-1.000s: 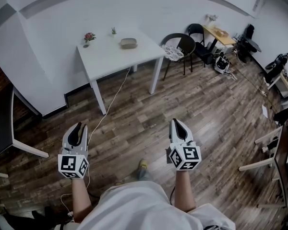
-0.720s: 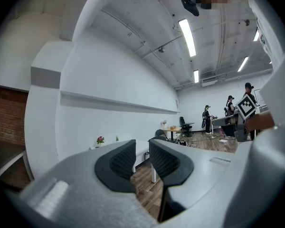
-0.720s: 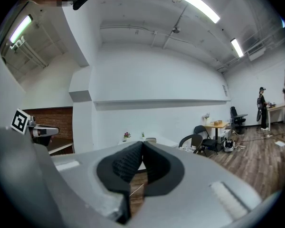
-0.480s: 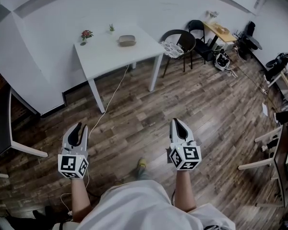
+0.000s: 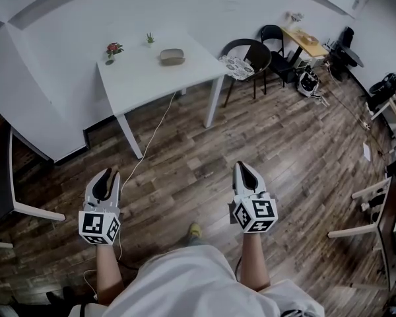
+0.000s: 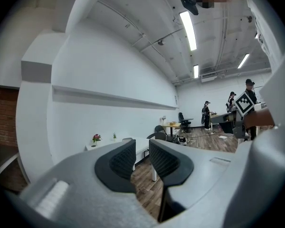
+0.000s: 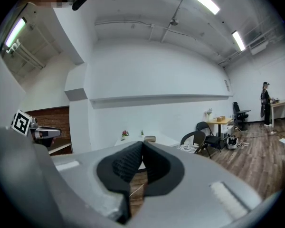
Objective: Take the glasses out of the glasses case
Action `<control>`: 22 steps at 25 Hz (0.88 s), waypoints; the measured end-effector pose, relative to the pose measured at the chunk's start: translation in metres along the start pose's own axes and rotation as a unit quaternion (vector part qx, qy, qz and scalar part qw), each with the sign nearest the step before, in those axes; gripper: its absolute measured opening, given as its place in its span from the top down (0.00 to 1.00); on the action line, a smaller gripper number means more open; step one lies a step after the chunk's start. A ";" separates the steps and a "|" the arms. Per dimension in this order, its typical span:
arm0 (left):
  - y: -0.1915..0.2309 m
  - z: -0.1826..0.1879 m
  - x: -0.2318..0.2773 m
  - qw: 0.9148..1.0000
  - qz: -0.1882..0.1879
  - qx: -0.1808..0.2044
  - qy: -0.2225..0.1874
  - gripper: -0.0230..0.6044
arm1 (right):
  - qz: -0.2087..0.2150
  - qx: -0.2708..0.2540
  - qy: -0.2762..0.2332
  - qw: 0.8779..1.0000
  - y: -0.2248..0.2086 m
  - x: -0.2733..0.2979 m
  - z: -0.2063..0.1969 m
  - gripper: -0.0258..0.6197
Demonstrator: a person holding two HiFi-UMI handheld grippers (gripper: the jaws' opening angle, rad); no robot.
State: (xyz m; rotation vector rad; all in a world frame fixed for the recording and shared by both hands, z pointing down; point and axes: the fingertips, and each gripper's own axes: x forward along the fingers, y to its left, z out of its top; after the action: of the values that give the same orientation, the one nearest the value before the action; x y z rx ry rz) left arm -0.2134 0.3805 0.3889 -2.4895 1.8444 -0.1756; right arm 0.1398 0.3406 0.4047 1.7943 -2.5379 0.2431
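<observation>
In the lower half of the head view, my left gripper (image 5: 104, 177) has jaws slightly apart with nothing between them; right gripper (image 5: 244, 170) has jaws pressed together, empty. Both hang over the wood floor (image 5: 284, 144), well apart from the white table (image 5: 138, 84) at upper left. Glasses case (image 5: 172, 57) lies near the table's upper edge, right of a small flower pot (image 5: 111, 49).

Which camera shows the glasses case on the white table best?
The head view: the glasses case lies whole on the white table, seen from above. The right gripper view shows it tiny above the jaws; the left gripper view barely shows it.
</observation>
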 end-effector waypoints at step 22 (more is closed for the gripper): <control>-0.034 0.020 0.148 0.999 0.020 0.027 -0.010 0.81 | 0.034 0.006 -0.034 0.999 -0.113 0.109 0.030 0.96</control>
State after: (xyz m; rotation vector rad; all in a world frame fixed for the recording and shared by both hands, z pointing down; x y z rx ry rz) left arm -0.1364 0.2482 0.3821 -2.4091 1.8540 -0.1962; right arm 0.2113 0.1981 0.3994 1.7515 -2.6535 0.2018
